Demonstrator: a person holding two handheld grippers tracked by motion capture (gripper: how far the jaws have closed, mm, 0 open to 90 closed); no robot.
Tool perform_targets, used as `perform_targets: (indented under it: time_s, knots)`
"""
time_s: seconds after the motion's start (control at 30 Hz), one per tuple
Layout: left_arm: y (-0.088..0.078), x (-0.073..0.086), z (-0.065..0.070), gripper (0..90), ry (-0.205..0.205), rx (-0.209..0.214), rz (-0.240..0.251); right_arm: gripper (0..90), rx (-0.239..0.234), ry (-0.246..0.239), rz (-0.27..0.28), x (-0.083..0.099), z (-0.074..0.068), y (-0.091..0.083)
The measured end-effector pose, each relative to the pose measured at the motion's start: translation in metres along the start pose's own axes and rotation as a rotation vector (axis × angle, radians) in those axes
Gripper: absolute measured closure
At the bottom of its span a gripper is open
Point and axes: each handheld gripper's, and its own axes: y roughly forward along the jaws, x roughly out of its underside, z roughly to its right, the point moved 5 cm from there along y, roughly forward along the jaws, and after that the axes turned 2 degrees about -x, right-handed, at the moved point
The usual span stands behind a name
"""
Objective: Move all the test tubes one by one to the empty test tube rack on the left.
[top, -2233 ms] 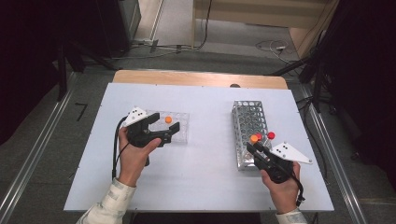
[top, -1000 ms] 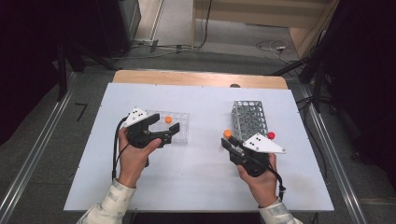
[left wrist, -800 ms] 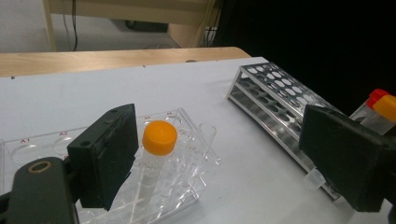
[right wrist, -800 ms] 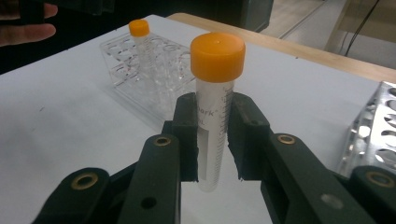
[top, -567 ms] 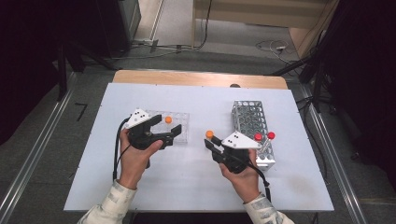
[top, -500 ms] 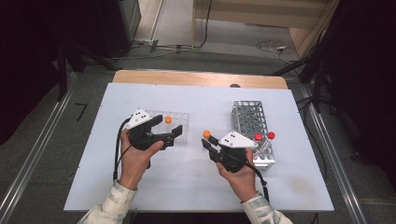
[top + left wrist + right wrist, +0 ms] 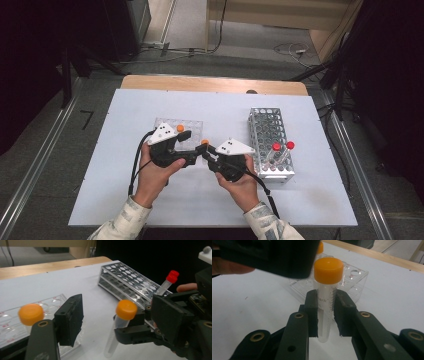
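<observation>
My right gripper (image 7: 325, 312) is shut on a clear tube with an orange cap (image 7: 328, 270), gripping it upright just below the cap. In the high view that tube (image 7: 204, 143) sits at table centre, between my two grippers. My left gripper (image 7: 192, 148) faces it from the left, and its jaws have just been closing. In the left gripper view the tube (image 7: 125, 310) stands between the left gripper's pads (image 7: 70, 318), which do not touch it. A second orange-capped tube (image 7: 30, 314) stands in the clear plastic rack (image 7: 172, 124).
A metal tube rack (image 7: 267, 131) lies on the white table (image 7: 125, 200) to the right, with two red-capped tubes (image 7: 276, 147) at its near end. A wooden strip (image 7: 210, 84) borders the table's far edge. Cables trail from both grippers.
My right hand carried the orange-capped tube leftward from the metal rack to the left gripper. My left gripper shifted slightly right and its jaws narrowed around the tube.
</observation>
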Motion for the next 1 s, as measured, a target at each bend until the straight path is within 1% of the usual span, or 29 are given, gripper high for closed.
perform_targets:
  time_s: [0.07,0.13,0.3,0.37,0.47,0.6,0.63,0.67,0.73,0.77,0.8,0.87,0.9,1.0]
  knots:
    - [0.001,0.001,0.001,34.8,0.004,0.012,-0.006,71.0,-0.005,-0.001,0.002,-0.001,-0.002,0.001]
    - [0.002,0.002,0.001,38.1,0.009,0.003,-0.007,71.0,-0.01,-0.005,0.003,-0.001,-0.004,0.001]
    - [0.003,0.005,0.001,52.0,0.03,-0.008,-0.017,71.0,-0.02,-0.01,0.014,-0.004,-0.008,0.0]
    - [0.003,0.006,0.002,60.8,0.031,-0.001,-0.015,71.0,-0.02,-0.013,0.016,-0.005,-0.009,0.0]
    - [0.003,0.006,0.002,70.0,0.034,0.0,-0.018,71.0,-0.023,-0.017,0.017,-0.005,-0.01,0.0]
    - [0.002,0.006,0.002,70.6,0.037,-0.001,-0.02,70.7,-0.024,-0.015,0.016,-0.005,-0.011,0.001]
    - [0.002,0.006,0.002,70.7,0.039,-0.002,-0.021,69.1,-0.025,-0.015,0.018,-0.005,-0.011,0.0]
    - [0.002,0.005,0.002,70.7,0.039,-0.002,-0.02,64.6,-0.032,-0.012,0.023,-0.005,-0.012,0.0]
    - [0.0,0.004,0.0,70.8,0.035,-0.003,-0.018,49.3,-0.067,-0.001,0.028,-0.006,-0.014,-0.001]
    - [-0.001,0.004,0.0,70.8,0.032,-0.004,-0.013,42.9,-0.077,0.001,0.032,-0.006,-0.015,-0.001]
    - [-0.002,0.003,-0.001,70.8,0.032,-0.007,-0.014,39.2,-0.083,0.005,0.031,-0.006,-0.016,-0.002]
    - [-0.004,0.001,-0.003,70.8,0.026,-0.008,-0.004,33.0,-0.097,0.005,0.034,-0.005,-0.017,-0.004]
    - [-0.006,-0.001,-0.004,70.8,0.022,-0.011,0.0,31.3,-0.091,-0.001,0.037,-0.005,-0.017,-0.005]
    - [-0.013,-0.006,-0.009,70.8,0.007,-0.024,0.03,28.9,-0.103,0.009,0.041,-0.003,-0.018,-0.009]
